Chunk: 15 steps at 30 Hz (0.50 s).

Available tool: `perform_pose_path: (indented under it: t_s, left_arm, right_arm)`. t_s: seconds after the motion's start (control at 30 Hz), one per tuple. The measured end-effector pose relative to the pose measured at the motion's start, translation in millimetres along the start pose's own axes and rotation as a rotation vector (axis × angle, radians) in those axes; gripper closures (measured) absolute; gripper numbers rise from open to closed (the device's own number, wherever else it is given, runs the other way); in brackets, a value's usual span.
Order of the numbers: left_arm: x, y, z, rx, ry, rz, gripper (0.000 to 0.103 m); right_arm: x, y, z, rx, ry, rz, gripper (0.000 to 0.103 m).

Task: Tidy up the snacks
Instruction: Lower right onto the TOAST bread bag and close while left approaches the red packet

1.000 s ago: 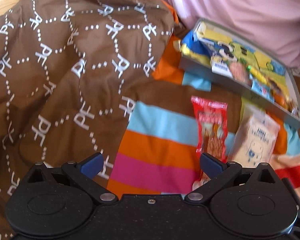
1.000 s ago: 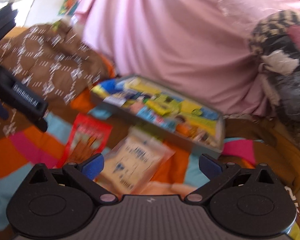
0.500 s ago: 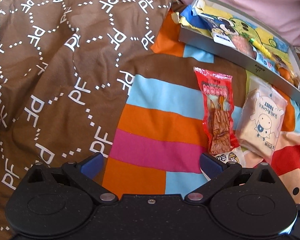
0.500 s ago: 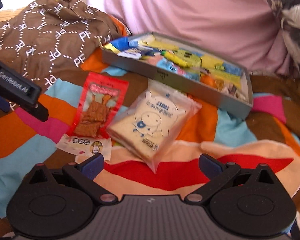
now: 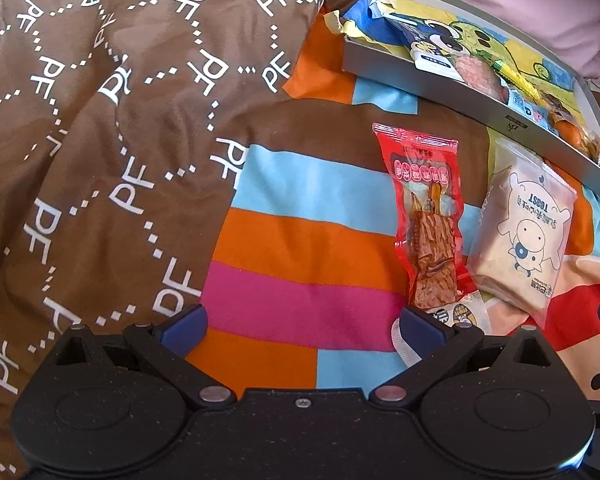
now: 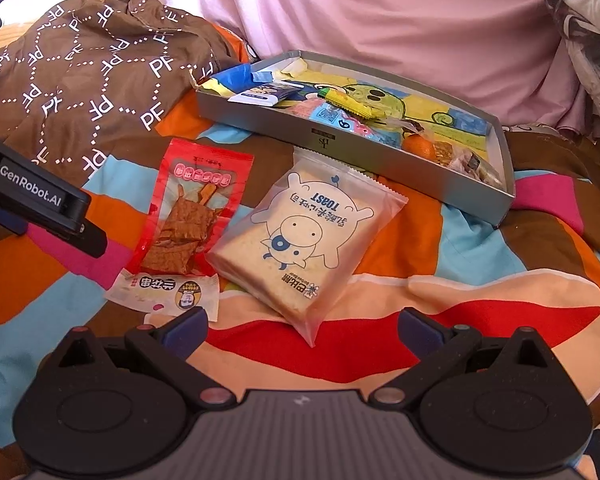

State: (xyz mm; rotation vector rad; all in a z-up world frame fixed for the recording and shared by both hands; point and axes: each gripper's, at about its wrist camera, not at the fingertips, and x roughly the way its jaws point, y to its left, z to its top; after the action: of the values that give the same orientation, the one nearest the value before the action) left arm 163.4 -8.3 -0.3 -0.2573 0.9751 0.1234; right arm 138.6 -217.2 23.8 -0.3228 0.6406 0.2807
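Lying on a striped bedspread (image 6: 480, 248), three loose snacks sit just in front of the grey tray (image 6: 380, 152), which already holds several small wrapped snacks. Nearest the tray's front wall is the toast packet (image 6: 304, 240), a frosted, sealed pouch around a soft slice of bread; beside it, on the side away from the tray's right end, lies the red jerky packet (image 6: 196, 208), and touching that packet's near end is a small white sachet (image 6: 164, 290). The right hand-held gripper (image 6: 302, 328) hovers above the bedspread with jaws spread wide and empty, roughly lined up with the near corner of the toast packet. The left hand-held gripper (image 5: 300, 320) is likewise wide and empty, with its right finger close over the white sachet; whether it touches cannot be judged from this view. Handling, as a judgement: all three packets are light; the toast will crush, so a pinch on its crimped seam or free corner suits better than across the bread; the jerky film looks glossy and possibly slippery, so its flat sealed end offers the safer hold.
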Motion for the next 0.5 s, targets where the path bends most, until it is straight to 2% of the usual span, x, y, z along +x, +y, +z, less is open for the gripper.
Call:
perform_pose_path:
  t_s: [0.37,0.5]
  left_arm:
    - [12.6,-13.2,12.4,0.021,-0.025,0.003,0.001]
    - [15.6,-12.7,17.3,0.016,-0.031,0.010,0.001]
  right_arm:
    - [20.6,-17.9,10.2,0.113,-0.043,-0.016,0.000]
    - [38.8,-20.1,14.7,0.168,-0.048,0.040,0.000]
